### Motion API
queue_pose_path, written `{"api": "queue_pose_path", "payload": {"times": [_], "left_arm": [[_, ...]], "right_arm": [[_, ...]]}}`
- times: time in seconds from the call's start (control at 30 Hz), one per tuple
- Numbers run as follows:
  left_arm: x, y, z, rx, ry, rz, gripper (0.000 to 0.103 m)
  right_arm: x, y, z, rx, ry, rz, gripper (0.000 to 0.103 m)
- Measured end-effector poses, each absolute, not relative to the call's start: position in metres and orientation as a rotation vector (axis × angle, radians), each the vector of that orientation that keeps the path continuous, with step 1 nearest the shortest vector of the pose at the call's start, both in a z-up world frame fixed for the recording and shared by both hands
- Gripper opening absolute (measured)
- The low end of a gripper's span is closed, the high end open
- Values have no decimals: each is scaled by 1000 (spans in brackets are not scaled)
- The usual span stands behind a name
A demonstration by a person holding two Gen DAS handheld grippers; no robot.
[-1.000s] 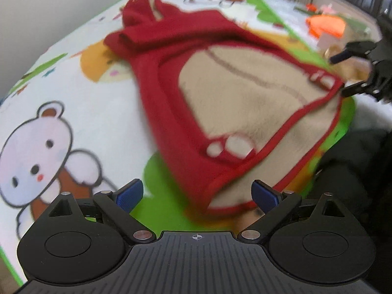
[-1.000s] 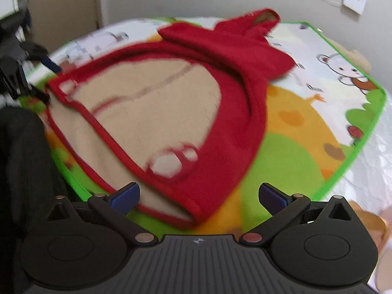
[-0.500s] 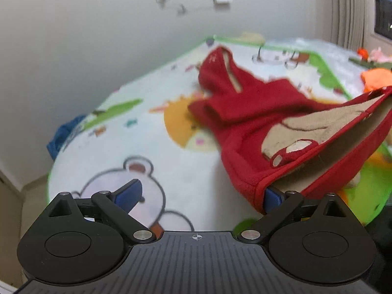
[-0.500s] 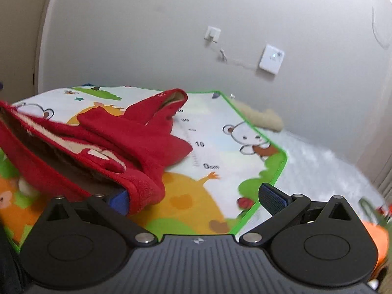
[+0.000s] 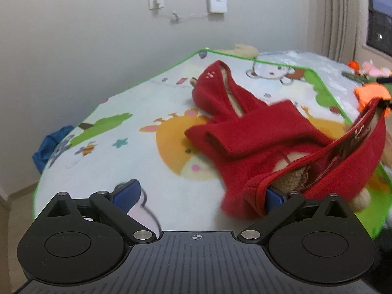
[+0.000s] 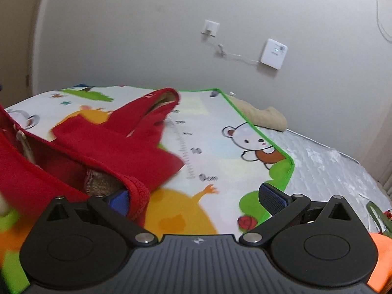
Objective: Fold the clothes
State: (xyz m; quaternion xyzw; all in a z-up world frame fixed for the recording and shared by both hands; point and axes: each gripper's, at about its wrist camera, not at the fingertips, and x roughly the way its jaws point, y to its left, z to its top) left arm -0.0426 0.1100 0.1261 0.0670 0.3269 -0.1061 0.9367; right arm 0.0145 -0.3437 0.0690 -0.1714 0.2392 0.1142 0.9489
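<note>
A: In the left wrist view, where is the red fleece hooded jacket with beige lining?

B: It lies on the cartoon-printed play mat with a green border, hood toward the wall. Its hem is lifted. We see the left gripper wide open; the hem corner hangs on its right finger only, so it is hooked, not pinched.

A: And the right wrist view?

B: The right gripper is also spread wide. The jacket drapes over its left finger. So the hem spans between both grippers, its long axis running from them to the hood. We judge the fold goes forward, toward the hood.
</note>
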Motion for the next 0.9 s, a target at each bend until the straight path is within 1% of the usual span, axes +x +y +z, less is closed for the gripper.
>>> {"api": "queue_pose_path", "payload": {"times": [0.17,0.43,0.53,0.63,0.8,0.87,0.9], "left_arm": [[13,130,112,6,701,-214,103],[39,147,105,-246,604,-323,102],[46,152,104,-343,561,-370,102],[39,150,103,-300,554,-399,102],[44,117,73,-190,661,-448,102],[54,100,60,-154,695,-439,102],[60,92,53,-144,710,-434,102]], "right_arm": [[76,-338,55,-333,500,187,103],[156,-306,-19,-425,623,94,103],[165,-313,-21,-339,647,93,103],[163,-338,-2,-113,652,191,103],[137,-395,27,343,534,353,103],[129,-402,25,348,516,337,103],[127,-399,21,293,528,330,90]]}}
